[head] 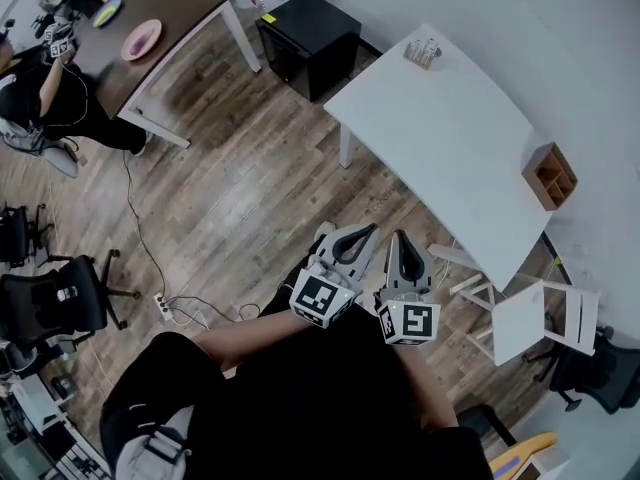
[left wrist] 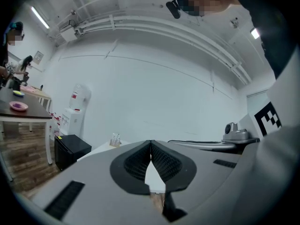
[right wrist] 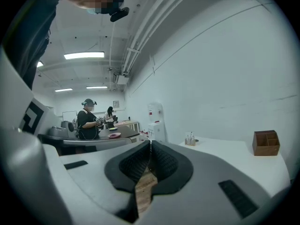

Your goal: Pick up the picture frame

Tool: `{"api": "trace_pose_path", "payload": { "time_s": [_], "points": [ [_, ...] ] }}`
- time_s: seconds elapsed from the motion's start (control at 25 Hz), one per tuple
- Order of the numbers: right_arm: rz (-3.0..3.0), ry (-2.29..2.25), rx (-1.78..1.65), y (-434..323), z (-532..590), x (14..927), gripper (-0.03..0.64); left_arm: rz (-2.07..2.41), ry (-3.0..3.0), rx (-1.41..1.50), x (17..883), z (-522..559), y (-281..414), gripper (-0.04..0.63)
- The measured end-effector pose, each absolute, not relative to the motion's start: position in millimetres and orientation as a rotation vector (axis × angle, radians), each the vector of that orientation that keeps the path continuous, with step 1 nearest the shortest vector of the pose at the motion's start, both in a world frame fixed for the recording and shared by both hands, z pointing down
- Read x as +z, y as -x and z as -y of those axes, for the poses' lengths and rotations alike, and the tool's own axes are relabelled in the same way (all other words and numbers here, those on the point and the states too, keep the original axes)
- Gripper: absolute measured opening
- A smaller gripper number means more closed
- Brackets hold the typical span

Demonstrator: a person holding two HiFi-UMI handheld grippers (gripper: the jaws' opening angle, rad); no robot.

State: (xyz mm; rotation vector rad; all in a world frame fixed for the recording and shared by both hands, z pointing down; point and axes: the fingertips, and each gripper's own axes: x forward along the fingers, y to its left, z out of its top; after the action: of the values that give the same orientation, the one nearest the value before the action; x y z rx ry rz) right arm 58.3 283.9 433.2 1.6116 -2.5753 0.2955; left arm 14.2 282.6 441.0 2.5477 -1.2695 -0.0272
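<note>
No picture frame is clearly seen in any view. The white table [head: 450, 138] carries a small holder with bottles [head: 422, 53] at its far end and a wooden compartment box [head: 549, 175] by the wall. My left gripper [head: 366, 232] and right gripper [head: 402, 236] are side by side in front of my body, above the wood floor beside the table's near corner. Both are shut with nothing between the pads. In the left gripper view its jaws [left wrist: 150, 143] meet at the tip. The right gripper [right wrist: 150, 142] is the same, with the wooden box [right wrist: 266, 143] at far right.
A black cabinet [head: 308, 38] stands by the table's far end. At top left is a dark table [head: 160, 8] with a pink plate [head: 141, 39], and a person [head: 40, 98] beside it. Office chairs [head: 50, 303] and floor cables [head: 165, 308] lie left; a white folding chair [head: 545, 318] stands right.
</note>
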Motion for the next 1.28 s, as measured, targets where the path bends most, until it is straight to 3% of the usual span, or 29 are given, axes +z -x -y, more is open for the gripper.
{"api": "trace_pose_path", "payload": {
  "time_s": [0.44, 1.28],
  "points": [
    [2.513, -1.609, 0.307, -12.5, -169.5, 433.1, 0.034, 1.224, -2.511, -0.076, 437.1, -164.9, 33.1, 0.014],
    [2.484, -1.704, 0.341, -6.5, -105.5, 444.2, 0.035, 1.327, -2.456, -0.062, 454.5, -102.5, 87.1, 0.014]
  ]
}}
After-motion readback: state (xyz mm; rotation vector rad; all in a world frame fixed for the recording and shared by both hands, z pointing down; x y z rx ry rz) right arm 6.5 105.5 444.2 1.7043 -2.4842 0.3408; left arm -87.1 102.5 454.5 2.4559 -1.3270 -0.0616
